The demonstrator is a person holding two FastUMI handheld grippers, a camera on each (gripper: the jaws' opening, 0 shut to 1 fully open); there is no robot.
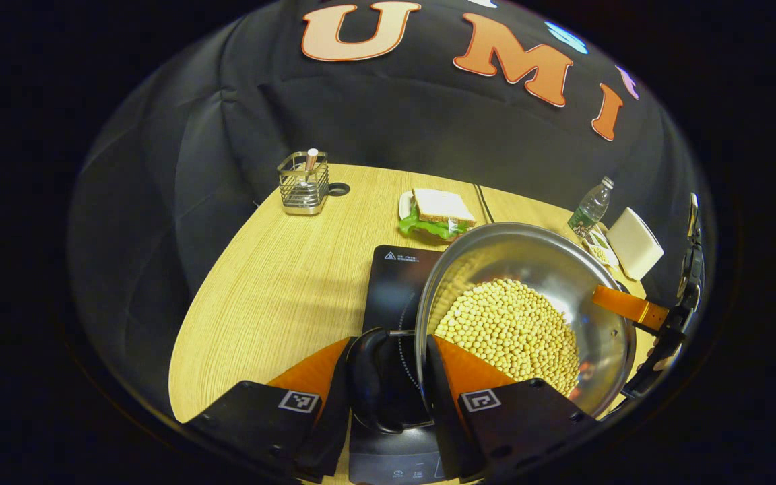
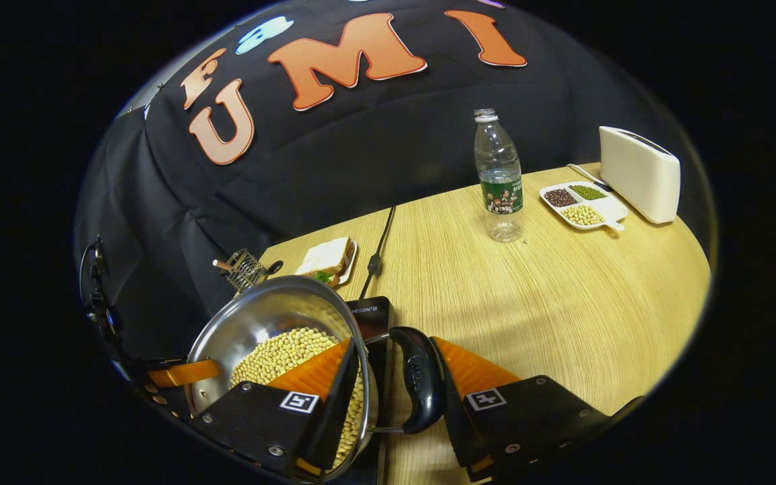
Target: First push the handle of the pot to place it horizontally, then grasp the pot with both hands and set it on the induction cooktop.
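Both hand-held grippers straddle the pot's (image 1: 529,296) side handles, jaws apart, neither clamped: left hand-held gripper (image 1: 388,377), right hand-held gripper (image 2: 395,384); keep it level over the cooktop (image 1: 395,283) to hold the beans (image 1: 509,330)

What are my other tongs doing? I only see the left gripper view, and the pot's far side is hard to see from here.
Observer: In the right gripper view, the right tongs straddle the pot rim: one finger is inside over the beans, the other is outside the black handle. I cannot tell whether they are squeezing it.
Operator: And what's on that little tray by the bottle?
Observer: The tray has three compartments, with dark, green and pale beans, one kind in each.
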